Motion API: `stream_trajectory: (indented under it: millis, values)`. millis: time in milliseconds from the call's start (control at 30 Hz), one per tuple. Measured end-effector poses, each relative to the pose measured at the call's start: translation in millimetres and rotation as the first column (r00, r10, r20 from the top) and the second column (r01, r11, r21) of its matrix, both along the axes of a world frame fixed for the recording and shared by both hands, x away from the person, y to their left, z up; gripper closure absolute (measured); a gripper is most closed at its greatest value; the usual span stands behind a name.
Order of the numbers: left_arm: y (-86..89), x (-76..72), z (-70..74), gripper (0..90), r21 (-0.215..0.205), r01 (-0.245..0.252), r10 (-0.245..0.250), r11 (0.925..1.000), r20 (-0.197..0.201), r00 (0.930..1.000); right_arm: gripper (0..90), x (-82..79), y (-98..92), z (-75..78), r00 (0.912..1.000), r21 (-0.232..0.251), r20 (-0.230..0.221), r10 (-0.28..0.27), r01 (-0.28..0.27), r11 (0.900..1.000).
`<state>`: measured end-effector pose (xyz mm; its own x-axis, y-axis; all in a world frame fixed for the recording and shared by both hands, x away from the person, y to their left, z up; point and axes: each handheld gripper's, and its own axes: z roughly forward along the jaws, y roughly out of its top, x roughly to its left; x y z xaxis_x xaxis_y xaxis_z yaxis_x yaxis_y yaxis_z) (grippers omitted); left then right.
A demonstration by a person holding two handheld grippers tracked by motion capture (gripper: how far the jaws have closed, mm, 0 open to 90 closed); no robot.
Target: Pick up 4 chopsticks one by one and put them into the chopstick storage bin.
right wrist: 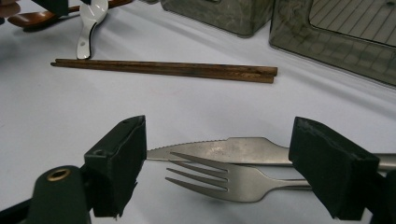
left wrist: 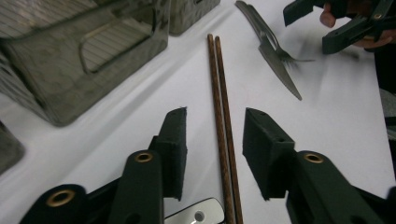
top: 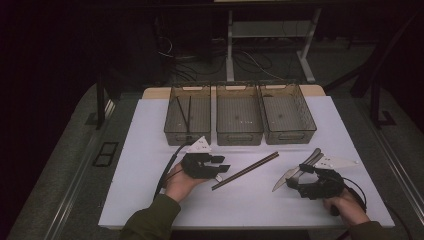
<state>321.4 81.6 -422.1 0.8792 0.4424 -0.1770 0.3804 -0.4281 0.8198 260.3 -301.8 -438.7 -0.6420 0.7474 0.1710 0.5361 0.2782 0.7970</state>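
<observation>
A white table (top: 150, 150) carries three clear bins (top: 239, 112) in a row along its far side; the leftmost one holds two dark sticks leaning lengthwise.

Near the table's middle lies a pair of brown chopsticks (top: 246, 170), side by side and touching. Their long axis runs on a slant, from the near-left end by the left gripper (top: 218, 165) up to the far-right end, which points toward the rightmost bin. In the left gripper view the chopsticks (left wrist: 223, 116) pass straight between the two black jaws, which stand partly apart on either side of them with a gap to each pad (nothing is pinched yet). A small white spoon (left wrist: 198, 215) lies just under that gripper.

At the near right, the right gripper (top: 292, 181) holds its jaws wide around a knife (right wrist: 224, 150) and a fork (right wrist: 219, 179), which lie together on the table, the fork's tines over the knife blade; the pads do not press on either.
</observation>
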Motion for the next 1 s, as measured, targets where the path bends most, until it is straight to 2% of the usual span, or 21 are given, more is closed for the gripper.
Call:
stream_trajectory:
  millis: [67, 400, 700, 900, 1000]
  values:
    - [-1.9, -0.6, -3.2, 62.3, -0.005, 0.005, -0.005, 1.0, -0.011, 0.9999, 18.8, 0.1, 0.4, -0.1, 1.0, 0.0, 0.003, 0.005, -0.005, 1.0]
    - [-10.2, -1.8, -17.9, 74.4, 0.041, 0.041, -0.039, 0.9983, -0.052, 0.9979, 18.8, 0.2, 0.5, -1.0, 0.9998, -0.007, 0.003, 0.018, -0.018, 1.0]
    - [-18.0, -2.5, -26.3, 76.2, 0.09, 0.053, -0.048, 0.9945, -0.056, 0.9973, 18.8, 0.2, 0.1, -1.0, 0.9998, -0.006, 0.003, 0.019, -0.019, 1.0]
    - [-21.1, -2.1, -30.4, 77.1, 0.103, 0.036, -0.03, 0.9941, -0.061, 0.9977, 18.8, 0.3, -0.5, -0.9, 0.9998, -0.007, 0.005, 0.017, -0.017, 1.0]
    - [-22.1, -2.6, -31.5, 77.4, 0.095, 0.025, -0.018, 0.9951, -0.066, 0.9976, 18.8, 0.4, -0.9, -0.8, 0.9998, -0.005, 0.009, 0.017, -0.017, 1.0]
